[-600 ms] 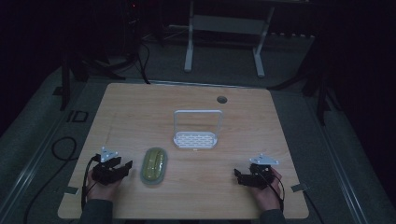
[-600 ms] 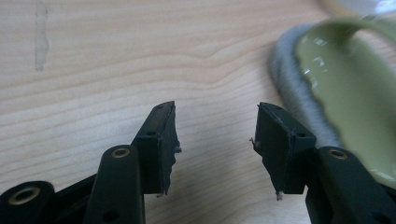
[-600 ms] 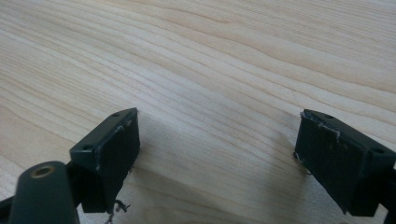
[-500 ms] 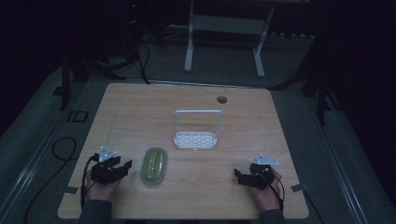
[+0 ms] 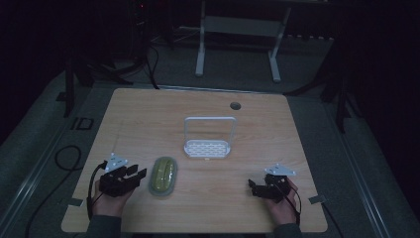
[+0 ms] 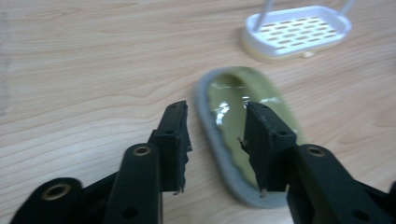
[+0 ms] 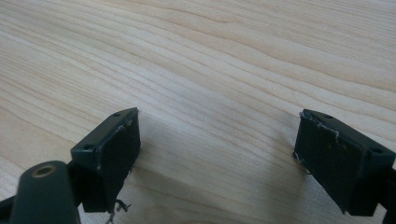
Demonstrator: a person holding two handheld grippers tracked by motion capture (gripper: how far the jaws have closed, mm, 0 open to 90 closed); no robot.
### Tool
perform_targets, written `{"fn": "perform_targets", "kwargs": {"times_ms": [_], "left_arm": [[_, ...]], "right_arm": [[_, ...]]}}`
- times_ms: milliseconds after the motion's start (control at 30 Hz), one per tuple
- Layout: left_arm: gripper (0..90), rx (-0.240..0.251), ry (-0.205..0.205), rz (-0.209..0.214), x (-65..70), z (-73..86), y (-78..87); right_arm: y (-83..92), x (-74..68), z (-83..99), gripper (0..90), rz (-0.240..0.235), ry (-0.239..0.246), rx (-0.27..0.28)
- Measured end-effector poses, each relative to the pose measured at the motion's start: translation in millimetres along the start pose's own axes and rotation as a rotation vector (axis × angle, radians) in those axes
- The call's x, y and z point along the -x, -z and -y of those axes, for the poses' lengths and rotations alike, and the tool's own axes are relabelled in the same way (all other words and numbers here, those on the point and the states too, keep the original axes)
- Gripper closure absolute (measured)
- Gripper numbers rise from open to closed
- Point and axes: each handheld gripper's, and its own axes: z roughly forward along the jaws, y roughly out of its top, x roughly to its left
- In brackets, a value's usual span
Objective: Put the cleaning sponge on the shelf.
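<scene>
Left gripper (image 5: 140, 174) parted at the near left, straddling the near rim of the green oval dish (image 5: 163, 175), pads not pressing. Right gripper (image 5: 252, 186) released wide at the near right over bare pale wooden table (image 5: 148, 119). Farther, at mid-table, white perforated rack (image 5: 208, 148); beyond, dark room with grey carpet (image 5: 307, 59).

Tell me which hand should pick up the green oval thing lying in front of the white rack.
Left. The left tongs are open with the green oval thing right at their tips, its rim between the jaws. The right tongs sit far across the table, facing bare wood.
</scene>
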Motion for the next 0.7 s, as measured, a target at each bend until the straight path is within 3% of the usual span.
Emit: {"fn": "perform_targets", "kwargs": {"times_ms": [367,700], "left_arm": [[67.1,-0.044,-0.077,0.07,35.6,-5.7,-1.9],[80.6,-0.146,-0.144,0.091,54.7,2.4,-18.6]], "right_arm": [[0.0,0.0,0.0,14.0,0.0,0.0,0.0],[0.0,0.0,0.0,14.0,0.0,0.0,0.0]]}}
